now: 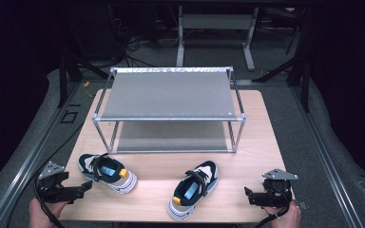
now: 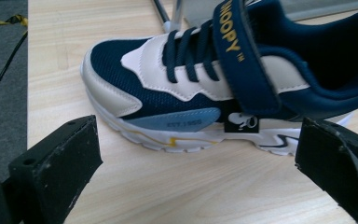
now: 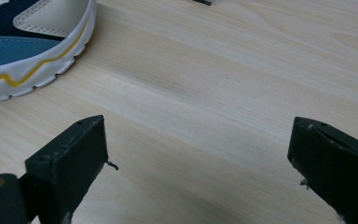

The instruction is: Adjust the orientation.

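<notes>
Two navy and white sneakers lie on the wooden table [image 1: 247, 161]. The left sneaker [image 1: 107, 172] has its toe toward the left edge; up close it is the left sneaker [image 2: 205, 84], with a navy strap and dark laces. My left gripper [image 1: 78, 191] hovers just left of it, open, jaws wide with bare table between them [image 2: 196, 163]. The right sneaker [image 1: 193, 188] points its toe away from me. My right gripper [image 1: 248, 194] stands to its right, open [image 3: 198, 163] over bare wood. The right sneaker's sole [image 3: 32, 65] shows at the upper left there.
A two-tier metal rack [image 1: 168, 111] with grey shelves stands at the back of the table. Dark floor, cables and stand legs lie beyond. The table's edges are close to both hands.
</notes>
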`<move>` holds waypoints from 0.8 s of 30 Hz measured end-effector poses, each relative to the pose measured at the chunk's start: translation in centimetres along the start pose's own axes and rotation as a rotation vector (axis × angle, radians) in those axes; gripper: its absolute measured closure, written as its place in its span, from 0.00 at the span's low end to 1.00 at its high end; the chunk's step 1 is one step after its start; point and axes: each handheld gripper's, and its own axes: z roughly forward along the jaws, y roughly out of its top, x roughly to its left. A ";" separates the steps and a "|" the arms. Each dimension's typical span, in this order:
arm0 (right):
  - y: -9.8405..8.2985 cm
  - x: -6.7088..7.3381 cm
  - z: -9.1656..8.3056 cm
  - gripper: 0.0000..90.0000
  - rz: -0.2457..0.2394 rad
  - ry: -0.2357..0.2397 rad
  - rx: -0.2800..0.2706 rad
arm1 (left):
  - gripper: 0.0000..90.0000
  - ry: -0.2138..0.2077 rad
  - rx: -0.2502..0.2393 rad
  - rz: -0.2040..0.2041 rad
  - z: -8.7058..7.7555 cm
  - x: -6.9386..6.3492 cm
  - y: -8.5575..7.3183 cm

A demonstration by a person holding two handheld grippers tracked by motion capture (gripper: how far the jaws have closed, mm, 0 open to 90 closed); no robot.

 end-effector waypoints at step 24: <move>0.8 1.6 -1.1 0.08 -0.041 0.015 -0.016 | 0.00 -0.084 -0.002 0.028 0.7 -2.2 5.6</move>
